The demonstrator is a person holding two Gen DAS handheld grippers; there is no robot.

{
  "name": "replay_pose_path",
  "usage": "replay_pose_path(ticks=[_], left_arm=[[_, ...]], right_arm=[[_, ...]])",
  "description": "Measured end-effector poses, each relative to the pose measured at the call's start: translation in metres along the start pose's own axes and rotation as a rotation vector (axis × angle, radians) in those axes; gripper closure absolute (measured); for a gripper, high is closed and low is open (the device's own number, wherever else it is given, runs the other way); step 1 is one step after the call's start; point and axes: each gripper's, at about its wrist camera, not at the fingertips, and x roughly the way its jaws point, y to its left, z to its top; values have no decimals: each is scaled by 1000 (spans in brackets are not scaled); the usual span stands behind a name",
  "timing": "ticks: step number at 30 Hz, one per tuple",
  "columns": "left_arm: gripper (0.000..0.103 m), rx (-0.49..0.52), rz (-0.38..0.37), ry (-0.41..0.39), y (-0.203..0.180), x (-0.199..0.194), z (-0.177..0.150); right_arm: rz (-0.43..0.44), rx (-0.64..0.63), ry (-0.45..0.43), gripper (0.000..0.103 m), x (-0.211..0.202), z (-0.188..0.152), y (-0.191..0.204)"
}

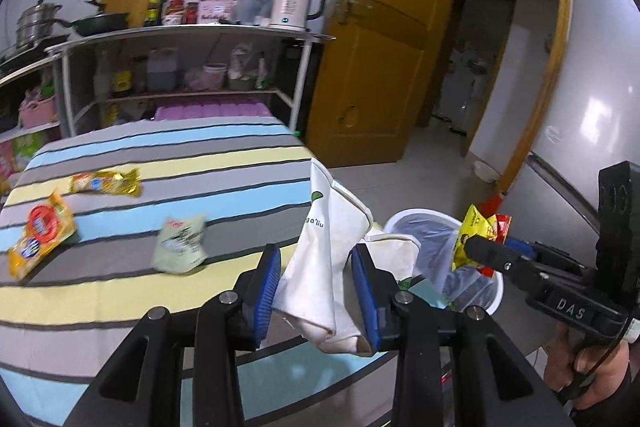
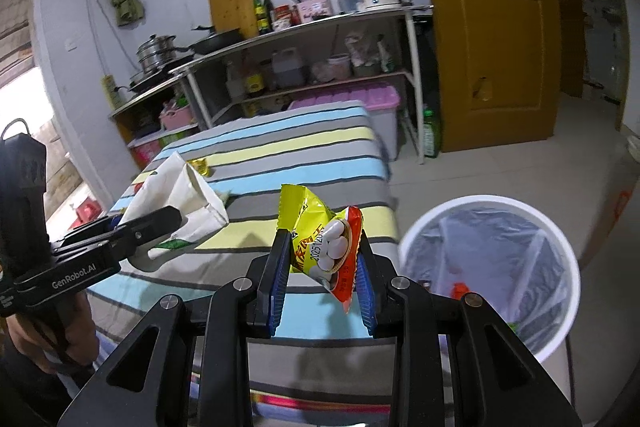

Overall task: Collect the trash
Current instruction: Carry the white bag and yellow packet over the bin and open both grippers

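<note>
On the striped counter (image 1: 168,147), well left of the lined trash bin (image 1: 424,223), three wrappers wait. The left claw (image 1: 316,267) clamps a crumpled white paper bag (image 1: 320,247), just left of the bin. The right claw (image 2: 324,259) grips a yellow-and-red snack packet (image 2: 320,235), the bin just to its right, so it seems nearer.

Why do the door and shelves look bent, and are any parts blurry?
Both views use a fisheye lens, which bows straight lines: the door and shelf rack curve, and the corners go black. In the left wrist view the snack packets on the striped table are smeared by motion, while the white paper bag in the tongs looks sharper.
</note>
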Motion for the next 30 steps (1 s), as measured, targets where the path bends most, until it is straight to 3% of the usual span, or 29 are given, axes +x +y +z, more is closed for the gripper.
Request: replay_pose_path(ticks=[30], left_arm=[[66, 120, -160, 85, -95, 95, 11]], right_arm=[[-166, 159, -15, 72, -18, -12, -99]])
